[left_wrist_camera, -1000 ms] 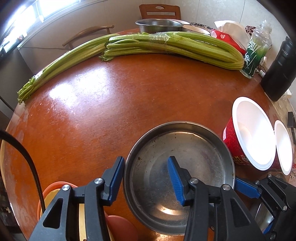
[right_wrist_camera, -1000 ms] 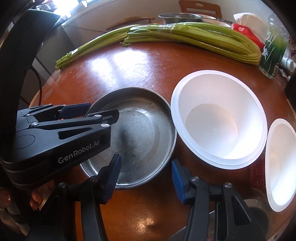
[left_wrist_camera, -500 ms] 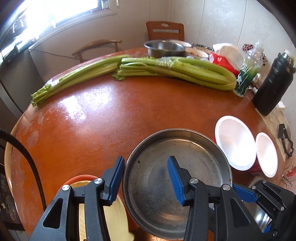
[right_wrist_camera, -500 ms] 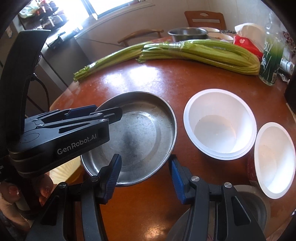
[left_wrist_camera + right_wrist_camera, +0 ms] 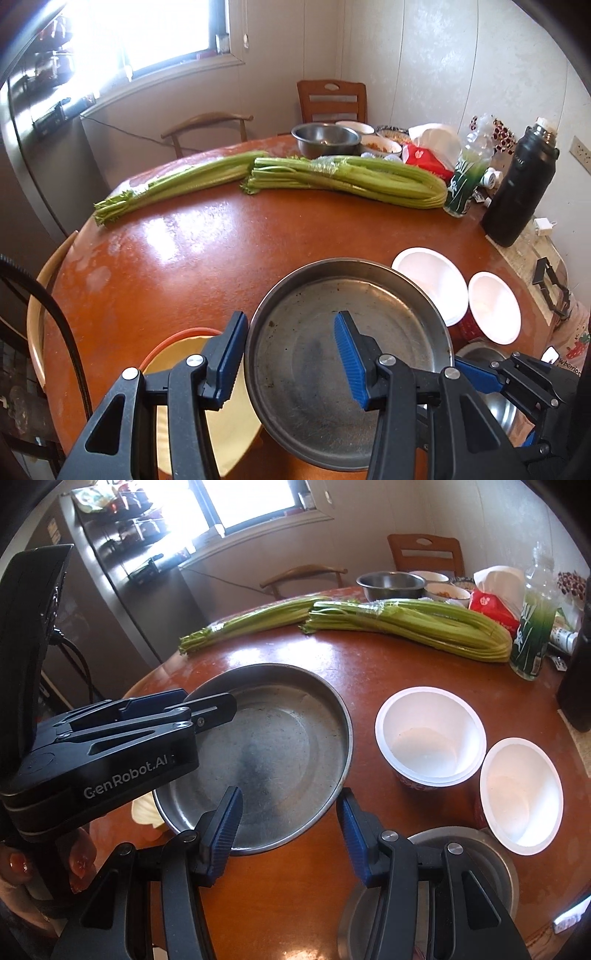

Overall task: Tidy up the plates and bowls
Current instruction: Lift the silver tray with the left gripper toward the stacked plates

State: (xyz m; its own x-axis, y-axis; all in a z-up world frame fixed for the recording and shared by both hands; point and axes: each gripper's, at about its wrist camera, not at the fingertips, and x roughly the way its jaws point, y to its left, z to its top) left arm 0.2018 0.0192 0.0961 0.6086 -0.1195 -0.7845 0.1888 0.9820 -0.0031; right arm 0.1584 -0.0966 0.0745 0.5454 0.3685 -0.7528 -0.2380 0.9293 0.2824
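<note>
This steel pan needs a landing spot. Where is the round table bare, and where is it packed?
Bare: the wide brown tabletop between the celery bundles and the round steel pan. Crowded: the right side, with two white paper cups, and the far edge, with a steel bowl, green bottle and black flask.

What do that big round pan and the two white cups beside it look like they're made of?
The round pan looks like stainless steel: dull grey sheen, scuffed and speckled base, thin rolled rim. The white cups seem to be paper or foam, matte white inside with a printed red outside; which of the two is unclear.
</note>
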